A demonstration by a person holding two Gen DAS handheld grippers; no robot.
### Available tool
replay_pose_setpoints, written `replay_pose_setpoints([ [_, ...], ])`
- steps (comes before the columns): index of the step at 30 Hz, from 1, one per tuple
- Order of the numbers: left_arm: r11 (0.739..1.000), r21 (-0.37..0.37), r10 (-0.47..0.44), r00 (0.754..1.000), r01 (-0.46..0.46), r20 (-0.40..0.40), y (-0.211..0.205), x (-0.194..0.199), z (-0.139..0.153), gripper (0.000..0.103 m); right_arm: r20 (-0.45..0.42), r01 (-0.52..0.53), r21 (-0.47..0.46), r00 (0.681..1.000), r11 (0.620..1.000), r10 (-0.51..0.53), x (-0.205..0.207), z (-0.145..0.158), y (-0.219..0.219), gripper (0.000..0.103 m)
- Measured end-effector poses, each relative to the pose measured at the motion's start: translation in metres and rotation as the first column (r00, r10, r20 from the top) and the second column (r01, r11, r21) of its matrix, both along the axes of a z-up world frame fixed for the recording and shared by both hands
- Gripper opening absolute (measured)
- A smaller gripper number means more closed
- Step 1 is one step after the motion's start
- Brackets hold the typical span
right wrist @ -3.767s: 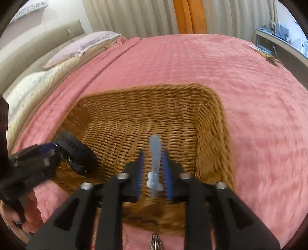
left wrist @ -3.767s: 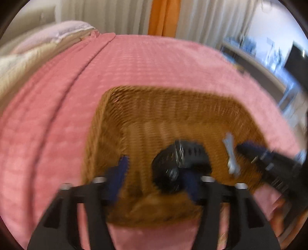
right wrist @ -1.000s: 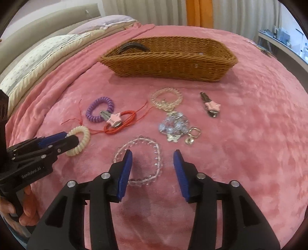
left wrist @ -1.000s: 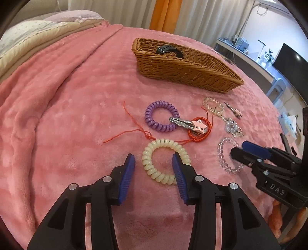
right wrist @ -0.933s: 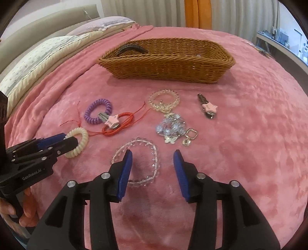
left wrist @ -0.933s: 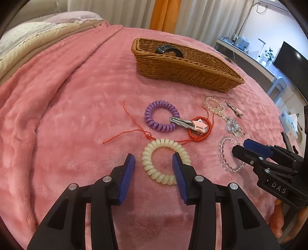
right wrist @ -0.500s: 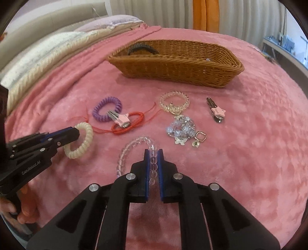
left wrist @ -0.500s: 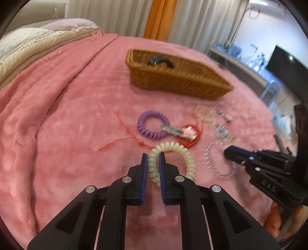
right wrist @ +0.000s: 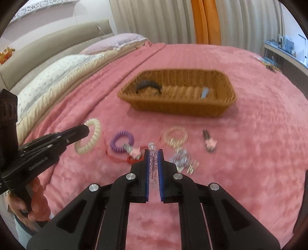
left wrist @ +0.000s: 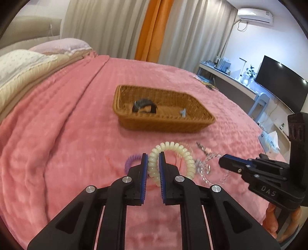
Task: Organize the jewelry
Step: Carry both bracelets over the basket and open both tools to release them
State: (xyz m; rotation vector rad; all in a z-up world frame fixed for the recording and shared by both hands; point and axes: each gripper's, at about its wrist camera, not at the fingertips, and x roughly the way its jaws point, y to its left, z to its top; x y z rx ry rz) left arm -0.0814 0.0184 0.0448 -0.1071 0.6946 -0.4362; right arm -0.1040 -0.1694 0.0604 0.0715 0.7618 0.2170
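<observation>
I am looking across a bed covered by a pink plush blanket, its surface textured in small squares. At the bed's head I see a padded beige headboard, a lilac pillow and a cream quilt with a small floral print. Behind the bed hang pale pleated curtains with one orange panel between them. On the far wall, high up, I see a white air conditioner. Below it a long low shelf carries small items, and a dark television screen stands beside them. The room is evenly lit.
</observation>
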Motion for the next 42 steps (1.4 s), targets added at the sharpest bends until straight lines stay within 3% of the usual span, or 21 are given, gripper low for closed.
replay_pose_setpoints([
  [6, 1.000, 0.014, 0.004, 0.999, -0.004, 0.040, -0.016, 0.033, 0.026, 0.010, 0.084, 0.035, -0.023, 0.996, 0.999, -0.033, 0.037, 0.038, -0.015, 0.006],
  [12, 1.000, 0.019, -0.011, 0.997, 0.010, 0.078, -0.049, 0.081, 0.041, 0.010, 0.121, 0.074, -0.033, 0.990, 0.997, -0.070, 0.092, 0.051, -0.038, 0.006],
  [17, 0.999, 0.047, -0.025, 0.996, 0.021, 0.083, -0.076, 0.118, 0.034, 0.010, 0.110, 0.087, -0.069, 0.991, 0.994, -0.079, 0.139, 0.038, -0.050, 0.006],
  [23, 0.997, 0.074, -0.029, 0.999, 0.027, 0.025, -0.096, 0.158, 0.006, 0.010, 0.026, 0.038, 0.034, 0.999, 0.999, -0.039, 0.182, 0.009, -0.058, 0.006],
  [30, 0.995, 0.100, -0.028, 0.999, 0.030, -0.023, -0.104, 0.174, -0.020, 0.010, -0.051, 0.066, 0.042, 0.997, 0.997, -0.064, 0.199, -0.023, -0.067, 0.006],
  [36, 0.992, 0.117, -0.043, 0.999, 0.046, -0.026, -0.108, 0.173, -0.025, 0.012, -0.059, 0.095, 0.029, 0.994, 0.995, -0.093, 0.199, -0.029, -0.074, 0.007],
  [37, 0.992, 0.115, -0.046, 0.999, 0.049, -0.024, -0.108, 0.172, -0.025, 0.016, -0.054, 0.098, 0.029, 0.994, 0.995, -0.097, 0.197, -0.027, -0.076, 0.008],
  [39, 0.993, 0.106, -0.055, 0.998, 0.056, -0.012, -0.106, 0.167, -0.021, 0.036, -0.039, 0.108, 0.023, 0.993, 0.994, -0.107, 0.192, -0.021, -0.077, 0.022],
  [40, 0.993, 0.098, -0.059, 0.998, 0.059, -0.004, -0.103, 0.163, -0.018, 0.041, -0.029, 0.116, 0.022, 0.993, 0.993, -0.115, 0.187, -0.017, -0.079, 0.039],
  [41, 0.995, 0.084, -0.063, 0.998, 0.062, 0.005, -0.100, 0.158, -0.012, 0.051, -0.009, 0.122, 0.023, 0.992, 0.992, -0.122, 0.179, -0.011, -0.080, 0.049],
  [42, 0.996, 0.064, -0.066, 0.998, 0.065, 0.021, -0.095, 0.151, -0.005, 0.052, 0.004, 0.123, 0.021, 0.992, 0.992, -0.124, 0.174, -0.005, -0.080, 0.049],
])
